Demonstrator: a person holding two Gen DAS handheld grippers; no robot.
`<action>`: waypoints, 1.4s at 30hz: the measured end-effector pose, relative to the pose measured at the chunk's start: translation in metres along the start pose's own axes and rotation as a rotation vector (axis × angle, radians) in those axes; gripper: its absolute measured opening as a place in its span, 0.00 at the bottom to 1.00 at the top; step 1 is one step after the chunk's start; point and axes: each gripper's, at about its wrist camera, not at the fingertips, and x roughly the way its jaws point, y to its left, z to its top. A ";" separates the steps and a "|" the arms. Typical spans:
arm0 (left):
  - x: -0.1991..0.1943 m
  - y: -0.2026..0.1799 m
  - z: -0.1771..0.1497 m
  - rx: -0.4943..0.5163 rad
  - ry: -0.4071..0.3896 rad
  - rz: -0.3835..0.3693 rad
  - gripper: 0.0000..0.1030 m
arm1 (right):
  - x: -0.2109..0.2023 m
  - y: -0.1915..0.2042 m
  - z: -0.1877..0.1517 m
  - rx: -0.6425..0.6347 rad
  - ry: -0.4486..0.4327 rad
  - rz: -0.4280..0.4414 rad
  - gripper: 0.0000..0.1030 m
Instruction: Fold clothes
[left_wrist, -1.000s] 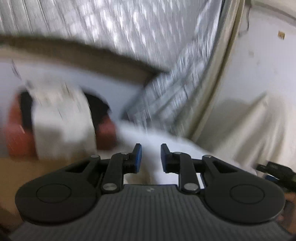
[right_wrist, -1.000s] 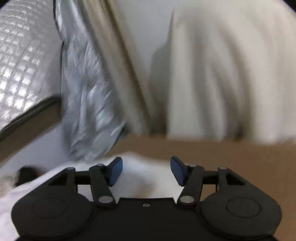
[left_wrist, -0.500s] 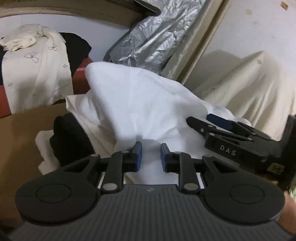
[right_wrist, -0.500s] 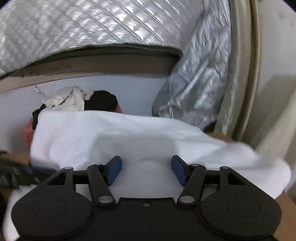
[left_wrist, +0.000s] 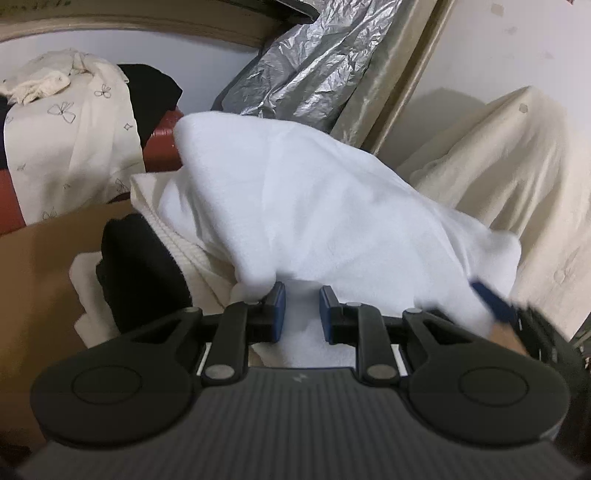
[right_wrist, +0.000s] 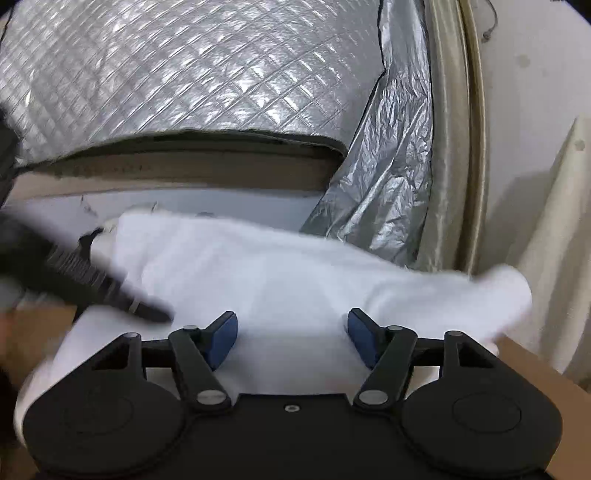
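Your left gripper (left_wrist: 302, 309) fingers sit narrowly parted over the white garment (left_wrist: 314, 206), while your right gripper (right_wrist: 292, 334) fingers spread wide across it.

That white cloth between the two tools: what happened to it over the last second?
A second ago both views swung in a blur across the room. Since then the white cloth has been brought over the clothes pile on the cardboard, and the right tool has slid along it toward the left tool. Throughout, the left tool's jaws stayed narrow and the right's wide open.
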 end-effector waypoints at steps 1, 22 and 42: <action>-0.005 -0.008 -0.001 0.036 -0.008 0.017 0.22 | -0.010 -0.002 -0.005 -0.009 0.001 -0.012 0.69; -0.135 -0.112 -0.101 0.231 0.006 0.203 1.00 | -0.206 0.004 0.014 0.158 0.261 -0.217 0.76; -0.184 -0.126 -0.145 0.218 -0.006 0.186 1.00 | -0.254 0.024 -0.022 0.275 0.402 -0.431 0.88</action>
